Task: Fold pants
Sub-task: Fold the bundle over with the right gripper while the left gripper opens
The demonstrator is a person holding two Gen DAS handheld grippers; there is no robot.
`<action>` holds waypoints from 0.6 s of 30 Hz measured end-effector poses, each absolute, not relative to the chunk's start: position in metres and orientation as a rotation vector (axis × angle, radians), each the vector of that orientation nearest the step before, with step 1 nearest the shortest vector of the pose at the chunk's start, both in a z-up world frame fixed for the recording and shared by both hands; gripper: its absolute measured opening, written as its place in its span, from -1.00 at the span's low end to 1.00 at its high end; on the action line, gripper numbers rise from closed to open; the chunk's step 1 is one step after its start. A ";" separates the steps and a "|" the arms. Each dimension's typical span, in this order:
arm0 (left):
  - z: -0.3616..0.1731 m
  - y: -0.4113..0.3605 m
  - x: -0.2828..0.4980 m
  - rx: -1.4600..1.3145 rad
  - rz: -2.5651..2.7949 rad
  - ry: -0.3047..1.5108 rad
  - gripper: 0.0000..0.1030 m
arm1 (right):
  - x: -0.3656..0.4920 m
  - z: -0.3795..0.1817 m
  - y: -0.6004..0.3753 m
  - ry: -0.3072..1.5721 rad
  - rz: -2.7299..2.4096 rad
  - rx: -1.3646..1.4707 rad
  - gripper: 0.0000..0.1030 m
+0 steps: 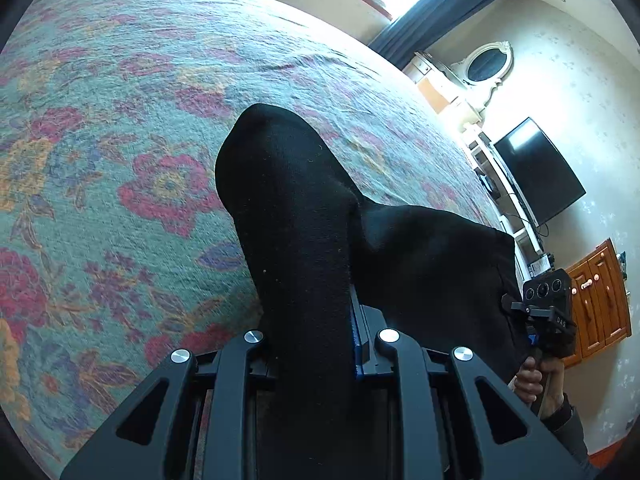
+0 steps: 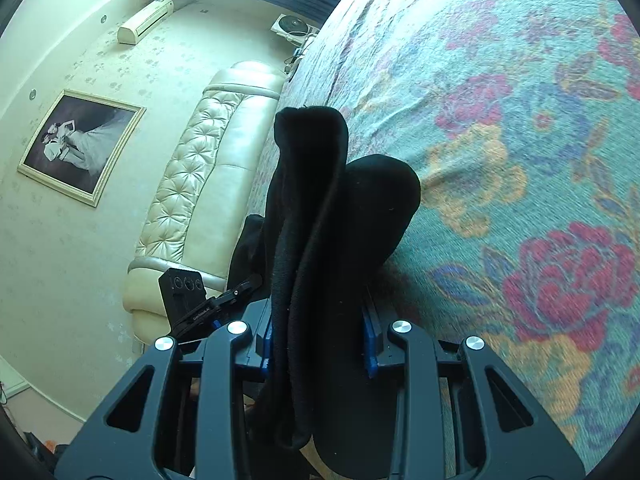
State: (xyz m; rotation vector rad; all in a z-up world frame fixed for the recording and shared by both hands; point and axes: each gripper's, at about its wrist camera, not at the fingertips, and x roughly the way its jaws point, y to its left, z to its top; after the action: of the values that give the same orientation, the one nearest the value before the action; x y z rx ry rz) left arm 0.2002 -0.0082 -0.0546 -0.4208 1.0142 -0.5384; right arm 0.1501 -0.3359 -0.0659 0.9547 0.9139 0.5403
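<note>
The black pants [image 1: 304,208] hang bunched between the two grippers, lifted above the flowered bedspread [image 1: 120,120] rather than lying flat on it. In the left wrist view a thick fold of the dark cloth rises straight up out of the left gripper [image 1: 320,344], hiding its left finger, while the blue pad of the right finger [image 1: 356,340] presses against the fabric — the jaws stand clamped on the pants. From that fold the cloth stretches away to the right of the bedspread's near edge, toward the right gripper [image 1: 520,312], seen there from outside with a hand [image 1: 532,380] and a dark sleeve below it.

In the right wrist view the same garment stands in two rounded folds out of the right gripper [image 2: 320,344]. Blue pads show on both sides of the cloth and bear on it, so this gripper too is closed on the pants. The left gripper [image 2: 240,288] shows just left of the fabric, with more black cloth trailing to it.

Beyond the pants the bedspread fills most of both views — teal, with red, orange and blue flowers. A cream tufted headboard [image 2: 200,168] stands at one end of the bedspread, and on the wall beyond it hang a framed picture [image 2: 80,144] and an air conditioner [image 2: 146,20]. Past the opposite side of the bedspread a dark television [image 1: 536,172] is mounted near a wooden cabinet [image 1: 600,300], with a window and dark curtain [image 1: 436,12] higher up.
</note>
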 end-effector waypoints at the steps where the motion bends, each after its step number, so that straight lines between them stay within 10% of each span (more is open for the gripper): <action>1: -0.055 -0.005 0.206 -0.418 -0.534 1.015 -0.58 | 0.157 -0.068 -0.334 0.916 0.541 0.958 -0.39; 11: -0.071 0.003 0.236 -0.433 -0.535 1.043 -0.55 | 0.187 -0.092 -0.338 0.944 0.535 1.028 -0.39; 18: -0.082 0.018 0.224 -0.512 -0.534 1.047 0.06 | 0.169 -0.107 -0.351 0.967 0.511 1.095 -0.04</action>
State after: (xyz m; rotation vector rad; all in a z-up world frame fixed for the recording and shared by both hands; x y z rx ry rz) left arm 0.2243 0.0185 -0.0824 -0.5116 1.0474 -0.5336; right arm 0.1686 -0.3508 -0.1068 1.0945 0.9671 0.5106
